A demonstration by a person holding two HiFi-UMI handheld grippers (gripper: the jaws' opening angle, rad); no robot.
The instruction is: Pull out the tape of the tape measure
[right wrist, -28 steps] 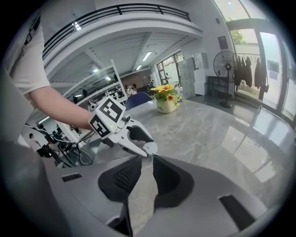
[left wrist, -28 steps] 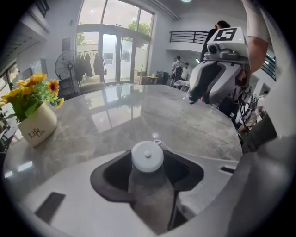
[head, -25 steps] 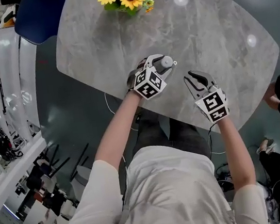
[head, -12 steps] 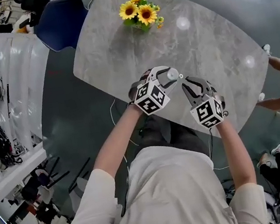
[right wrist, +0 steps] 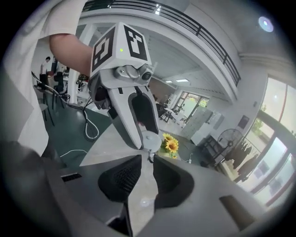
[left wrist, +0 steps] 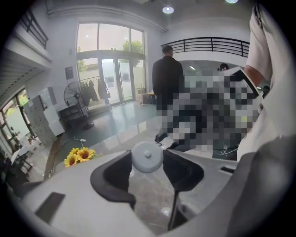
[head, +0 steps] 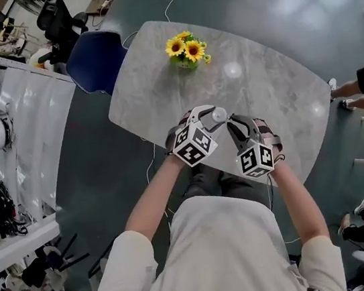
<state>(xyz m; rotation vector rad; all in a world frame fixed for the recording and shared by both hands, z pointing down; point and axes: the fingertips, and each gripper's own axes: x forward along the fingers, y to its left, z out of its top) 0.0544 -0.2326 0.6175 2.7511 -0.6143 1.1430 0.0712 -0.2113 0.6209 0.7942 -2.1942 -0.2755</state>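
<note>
Head camera looks down; all views share sunflowers (head: 186, 49).

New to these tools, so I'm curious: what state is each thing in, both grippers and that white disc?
left gripper: jaws closed on the tape measure, held over the table.
tape measure: gripped, tape not visibly pulled out.
right gripper: jaws nearly together at the tape's tab; grip unclear.
sunflowers: upright on the table.

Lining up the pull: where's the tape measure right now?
Head view, centre: the tape measure is clamped in the left hand-held gripper over the table, with the right hand-held gripper close on its right.
</note>
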